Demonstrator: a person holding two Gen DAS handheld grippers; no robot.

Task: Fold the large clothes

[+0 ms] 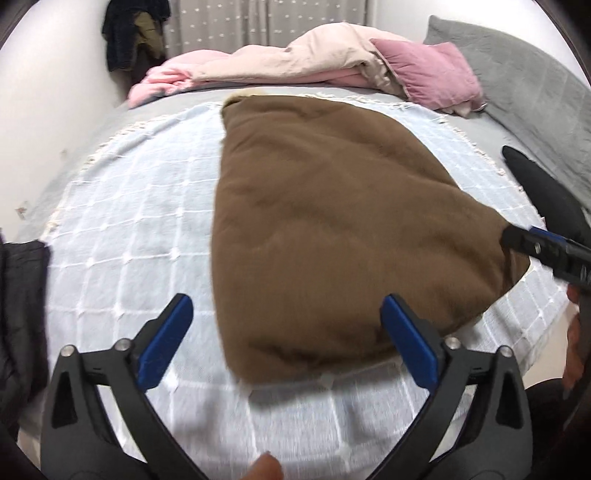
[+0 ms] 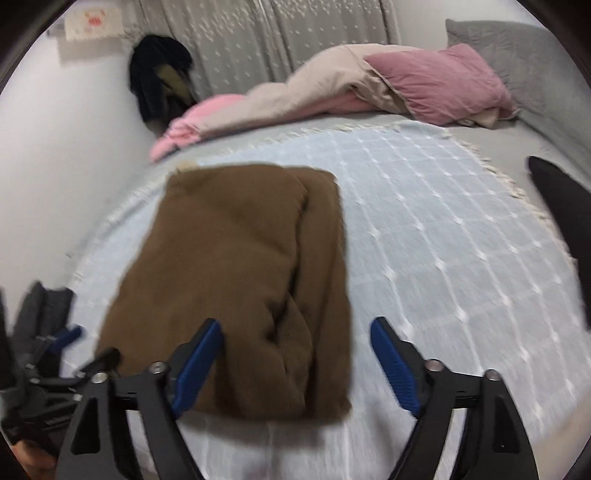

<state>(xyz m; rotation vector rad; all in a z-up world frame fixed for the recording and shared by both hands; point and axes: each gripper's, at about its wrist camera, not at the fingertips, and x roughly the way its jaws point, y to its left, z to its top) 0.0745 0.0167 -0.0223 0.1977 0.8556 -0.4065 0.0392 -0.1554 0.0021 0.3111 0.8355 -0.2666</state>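
Note:
A brown garment [image 1: 332,221] lies folded into a thick rectangle on the light blue checked blanket [image 1: 129,221]; it also shows in the right wrist view [image 2: 240,277]. My left gripper [image 1: 288,339] is open and empty, held above the garment's near left corner. My right gripper [image 2: 295,362] is open and empty above the garment's near right edge. The right gripper's tip [image 1: 517,240] shows in the left wrist view at the garment's right corner. The left gripper [image 2: 62,339] shows blurred at the left edge of the right wrist view.
Pink and beige bedding [image 1: 277,62] and a pink pillow [image 1: 428,70] are piled at the bed's far end, by a grey pillow [image 1: 517,74]. Dark clothes [image 1: 133,33] hang on the wall. Dark folded cloth [image 1: 22,295] lies at the left, a black item [image 2: 565,206] at the right.

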